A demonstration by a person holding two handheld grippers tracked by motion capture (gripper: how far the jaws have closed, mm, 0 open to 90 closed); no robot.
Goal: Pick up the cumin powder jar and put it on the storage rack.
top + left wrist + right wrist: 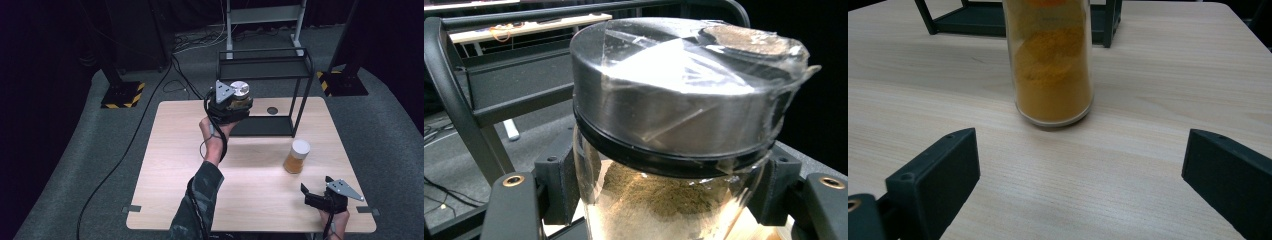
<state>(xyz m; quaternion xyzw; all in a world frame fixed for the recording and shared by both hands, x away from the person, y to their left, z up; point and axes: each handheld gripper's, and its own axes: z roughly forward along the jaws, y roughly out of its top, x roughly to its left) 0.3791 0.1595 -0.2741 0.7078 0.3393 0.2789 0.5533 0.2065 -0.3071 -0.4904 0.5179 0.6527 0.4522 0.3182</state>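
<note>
My left gripper (235,102) is held up over the table's far middle, shut on a glass jar (664,200) of brownish-green powder with a silver lid (239,89). In the left gripper view the black jaws clamp the jar's sides, with the black wire shelf (499,75) just behind it. A second jar (297,156), filled with orange powder and topped by a white lid, stands on the table at the right. My right gripper (316,190) rests near the front right edge, open, its jaws wide apart and the orange jar (1053,65) a short way ahead of them.
The black two-level wire shelf (270,70) stands at the table's far edge. The wooden table (165,165) has a round cable hole (272,110) near the shelf. Black stands with yellow-striped bases (121,94) and cables sit on the grey floor behind.
</note>
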